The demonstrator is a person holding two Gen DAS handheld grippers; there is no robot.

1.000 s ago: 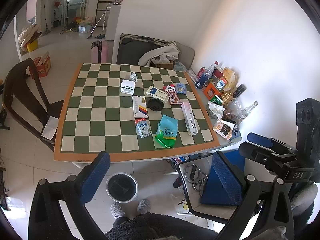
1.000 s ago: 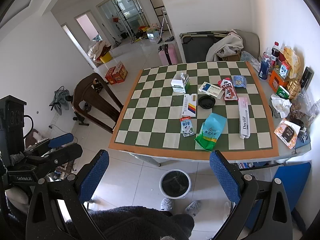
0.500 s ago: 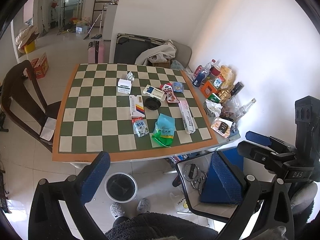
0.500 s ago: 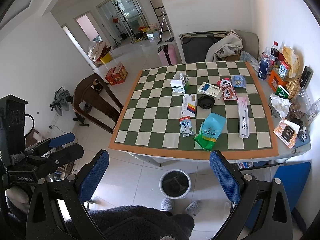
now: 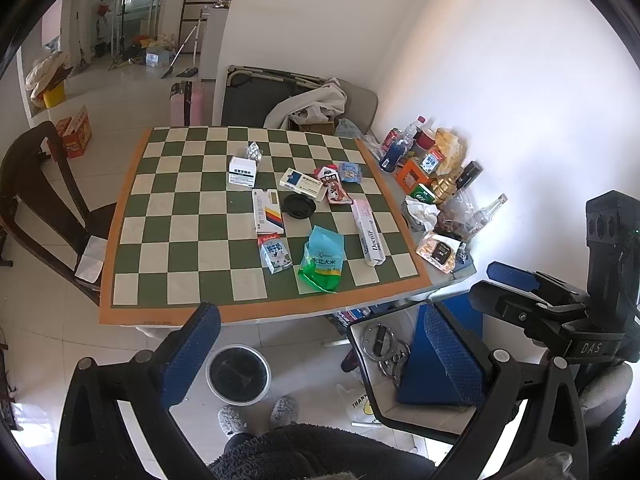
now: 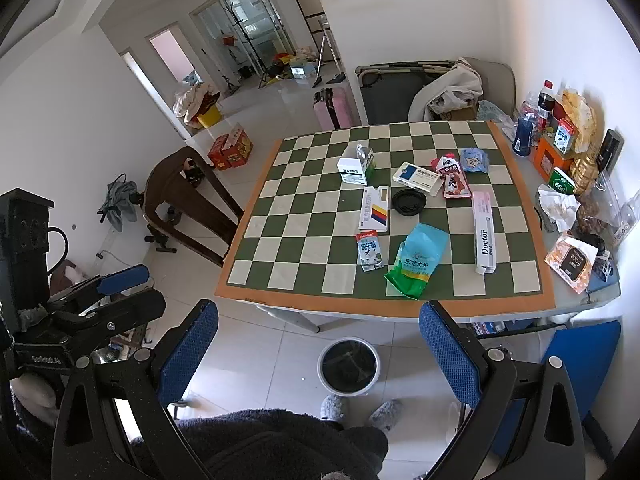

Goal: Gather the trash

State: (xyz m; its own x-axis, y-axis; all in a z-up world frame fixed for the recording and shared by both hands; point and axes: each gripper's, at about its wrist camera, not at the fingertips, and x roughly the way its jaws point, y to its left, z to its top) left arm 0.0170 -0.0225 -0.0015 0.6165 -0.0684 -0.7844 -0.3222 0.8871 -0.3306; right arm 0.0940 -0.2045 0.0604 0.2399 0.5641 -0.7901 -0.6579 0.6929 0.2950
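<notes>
Trash lies on the green-and-white checkered table [image 5: 176,240] [image 6: 304,216]: a green-blue rice bag [image 5: 322,260] [image 6: 418,262], a small milk carton [image 5: 275,254] [image 6: 370,250], a long white toothpaste box [image 5: 368,232] [image 6: 484,232], a black lid [image 5: 299,206] [image 6: 409,202], flat medicine boxes [image 5: 267,216] [image 6: 376,208] and snack wrappers [image 5: 334,188]. A round white bin [image 5: 238,374] [image 6: 349,366] stands on the floor in front of the table. My left gripper [image 5: 320,356] and right gripper [image 6: 320,352] are open, empty, held high above the bin, short of the table.
Bottles, boxes and bags crowd the table's right side [image 5: 432,168] [image 6: 568,148]. A dark wooden chair [image 5: 44,200] [image 6: 188,200] stands at the left. A blue chair [image 5: 436,360] with metal rings sits to the right of the bin. My slippered feet [image 5: 256,416] are by the bin.
The left wrist view has drifted slightly, so the table sits a little lower and further left. The right view is almost unchanged. Both grippers stay open.
</notes>
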